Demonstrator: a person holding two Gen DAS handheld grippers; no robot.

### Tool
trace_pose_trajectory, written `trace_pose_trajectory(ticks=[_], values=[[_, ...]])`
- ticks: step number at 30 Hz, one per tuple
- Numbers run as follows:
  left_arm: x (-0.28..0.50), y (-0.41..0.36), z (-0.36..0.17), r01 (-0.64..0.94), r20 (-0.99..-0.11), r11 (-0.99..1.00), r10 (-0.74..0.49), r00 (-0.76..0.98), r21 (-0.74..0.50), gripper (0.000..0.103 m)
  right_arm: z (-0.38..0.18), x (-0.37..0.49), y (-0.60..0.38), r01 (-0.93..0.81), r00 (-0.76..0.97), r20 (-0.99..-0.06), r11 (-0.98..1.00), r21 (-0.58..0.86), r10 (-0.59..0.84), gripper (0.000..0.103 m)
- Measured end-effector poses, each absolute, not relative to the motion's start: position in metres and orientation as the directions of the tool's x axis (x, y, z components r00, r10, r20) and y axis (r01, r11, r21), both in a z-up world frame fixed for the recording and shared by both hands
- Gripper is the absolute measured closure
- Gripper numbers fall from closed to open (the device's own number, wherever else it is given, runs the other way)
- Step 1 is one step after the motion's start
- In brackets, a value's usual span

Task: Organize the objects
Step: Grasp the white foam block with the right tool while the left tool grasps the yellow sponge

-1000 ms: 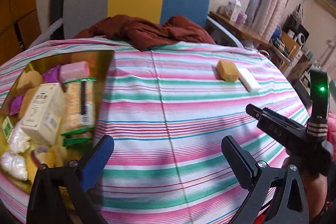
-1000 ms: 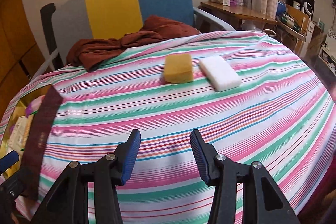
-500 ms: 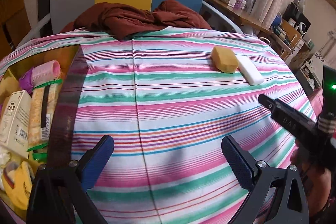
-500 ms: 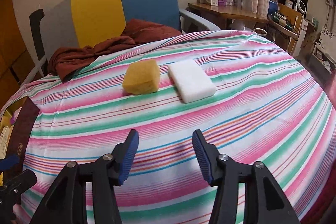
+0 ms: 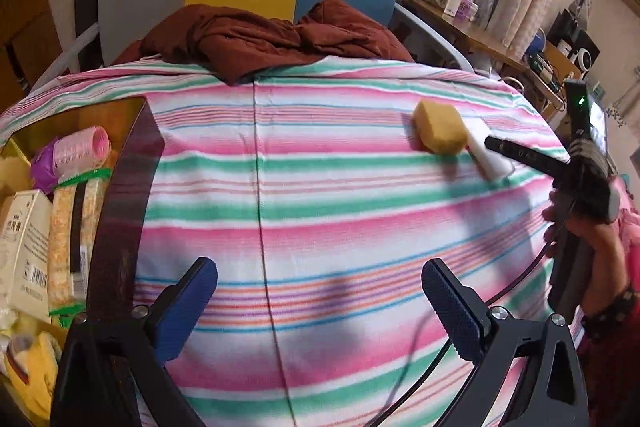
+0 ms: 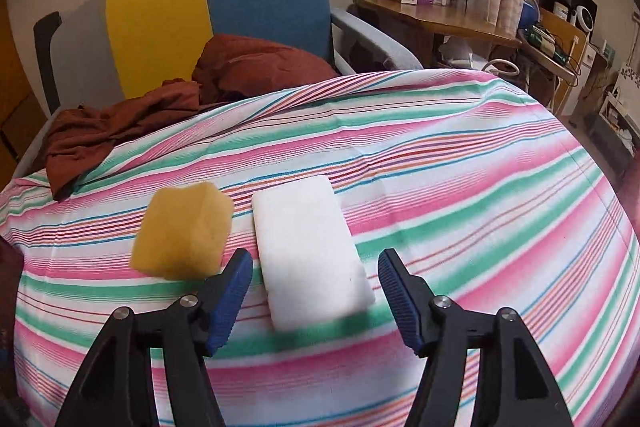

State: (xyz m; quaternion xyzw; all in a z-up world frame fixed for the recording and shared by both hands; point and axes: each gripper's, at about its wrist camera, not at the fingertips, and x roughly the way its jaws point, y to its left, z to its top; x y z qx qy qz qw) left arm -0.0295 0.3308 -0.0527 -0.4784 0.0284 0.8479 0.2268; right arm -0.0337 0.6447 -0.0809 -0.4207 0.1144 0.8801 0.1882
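A white sponge block and a yellow sponge lie side by side on the striped tablecloth. My right gripper is open, its fingers on either side of the white block's near end, not touching it. Both sponges also show in the left wrist view: the yellow sponge and the white block, partly hidden by the right gripper's body. My left gripper is open and empty above the cloth. A gold box at the left holds several items.
The box holds a pink hair roller, a white carton and a snack packet. A brown garment lies at the table's far edge before a grey, yellow and blue chair. A cluttered desk stands at the right.
My right gripper has moved forward to the white block, which now lies between its open fingers. My left gripper has swung right, away from the box.
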Motion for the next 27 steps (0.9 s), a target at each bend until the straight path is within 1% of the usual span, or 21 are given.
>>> trace_pose_trajectory(ticks=[4,7,9,10,12,18,23,27], values=[[-0.038,0.341,-0.051,-0.417,-0.821,-0.892,0.366,-0.439,-0.175,0.000,-0.098,-0.044,0.643,-0.407,-0.543,-0.802,-0.913,-0.010,0.251,0.037],[-0.041,0.355,-0.051,-0.432,-0.817,-0.885,0.375,-0.438,-0.175,0.000,-0.106,-0.045,0.646,-0.407,-0.531,-0.812,-0.913,-0.009,0.244,0.037],[-0.044,0.367,-0.053,-0.448,-0.824,-0.877,0.381,-0.419,-0.177,0.000,-0.105,-0.043,0.648,-0.413,-0.551,-0.803,-0.910,0.024,0.229,0.037],[-0.046,0.372,-0.055,-0.452,-0.828,-0.874,0.381,-0.412,-0.178,0.000,-0.105,-0.041,0.649,-0.409,-0.561,-0.798,-0.911,0.039,0.218,0.040],[-0.050,0.385,-0.059,-0.460,-0.837,-0.870,0.379,-0.396,-0.177,0.000,-0.103,-0.036,0.648,-0.406,-0.569,-0.797,-0.912,0.059,0.202,0.041],[-0.073,0.432,-0.067,-0.464,-0.847,-0.873,0.358,-0.392,-0.154,0.000,-0.101,-0.002,0.649,-0.498,-0.560,-0.792,-0.863,0.086,0.244,0.042],[-0.094,0.473,-0.070,-0.472,-0.840,-0.867,0.372,-0.395,-0.162,0.000,-0.101,0.013,0.653,-0.560,-0.572,-0.772,-0.819,0.123,0.275,0.041],[-0.108,0.507,-0.072,-0.518,-0.833,-0.843,0.388,-0.394,-0.147,0.000,-0.102,0.011,0.649,-0.575,-0.560,-0.769,-0.813,0.093,0.308,0.041]])
